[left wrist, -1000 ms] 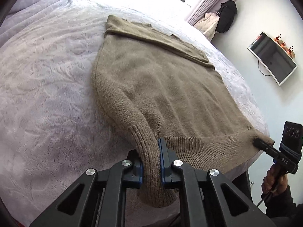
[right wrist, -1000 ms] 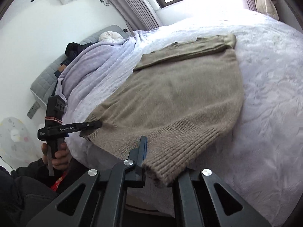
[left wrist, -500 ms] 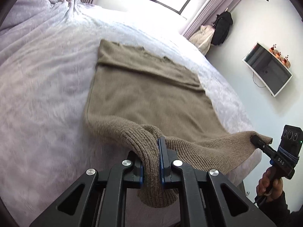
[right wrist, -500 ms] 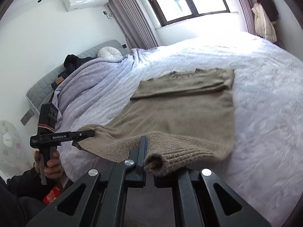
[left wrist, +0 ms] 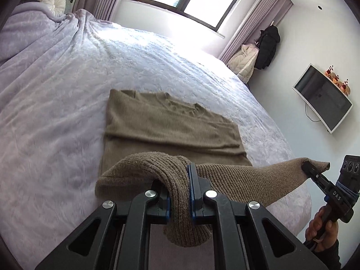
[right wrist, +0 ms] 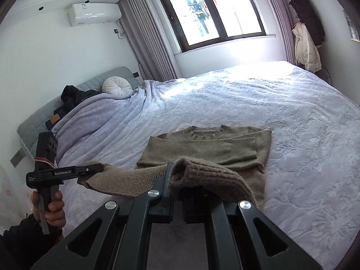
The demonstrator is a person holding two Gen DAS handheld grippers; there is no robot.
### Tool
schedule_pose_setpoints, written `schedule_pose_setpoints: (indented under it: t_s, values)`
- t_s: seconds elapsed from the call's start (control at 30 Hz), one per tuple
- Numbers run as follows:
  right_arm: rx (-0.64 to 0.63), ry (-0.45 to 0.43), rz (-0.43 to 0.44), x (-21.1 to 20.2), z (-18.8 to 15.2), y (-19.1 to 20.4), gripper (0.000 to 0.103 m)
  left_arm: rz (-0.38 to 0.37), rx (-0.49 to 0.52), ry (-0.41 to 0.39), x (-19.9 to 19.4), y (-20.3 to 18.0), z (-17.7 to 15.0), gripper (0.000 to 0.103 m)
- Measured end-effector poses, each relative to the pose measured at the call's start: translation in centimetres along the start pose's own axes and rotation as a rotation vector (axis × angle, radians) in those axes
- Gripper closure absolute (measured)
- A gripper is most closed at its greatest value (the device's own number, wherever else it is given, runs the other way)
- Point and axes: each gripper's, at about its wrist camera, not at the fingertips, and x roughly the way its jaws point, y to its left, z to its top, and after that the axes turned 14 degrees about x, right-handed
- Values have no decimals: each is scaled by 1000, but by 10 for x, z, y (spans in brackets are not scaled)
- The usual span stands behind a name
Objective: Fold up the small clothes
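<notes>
Sunlit bedroom — lavender bed (right wrist: 247, 94) (window (right wrist: 211, 11))

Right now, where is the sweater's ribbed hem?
The ribbed hem hangs lifted above the bed, stretched between the left tool and right tool, nearer than the collar.

L gripper (left wrist: 180, 193) clamped, R gripper (right wrist: 177, 193) clamped

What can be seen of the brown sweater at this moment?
The sweater is a taupe-brown knit with a ribbed round collar and ribbed hem. Its upper part lies flat on the lilac bedspread, sleeves folded across the chest. The hem end is lifted off the bed: the left gripper is shut on one hem corner, the right gripper on the other, the ribbing stretched between them.
</notes>
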Motion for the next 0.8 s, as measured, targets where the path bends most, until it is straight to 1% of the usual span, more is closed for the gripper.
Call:
schedule_pose_setpoints:
  t_s: [0.1, 0.23, 0.43, 0.5, 0.6, 0.7, 0.8]
  values:
    - [20, -1, -15, 20, 22, -7, 98, 5, -1, 8, 17, 6, 24, 90]
    - [40, -5, -36, 50, 47, -15, 98, 6, -34, 39, 49, 22, 53, 90]
    - [42, -9, -89, 104, 80, -22, 98, 49, -29, 41, 90, 37, 95, 90]
    - [45, -8, -105, 122, 89, -28, 98, 50, -36, 43, 107, 46, 108, 90]
    - [55, 1, -138, 153, 102, -41, 98, 52, -53, 57, 134, 60, 120, 90]
    - [78, 30, -165, 192, 110, -61, 98, 37, -63, 80, 170, 78, 128, 90]
    - [114, 56, -168, 223, 114, -82, 98, 50, -79, 129, 211, 95, 127, 90]
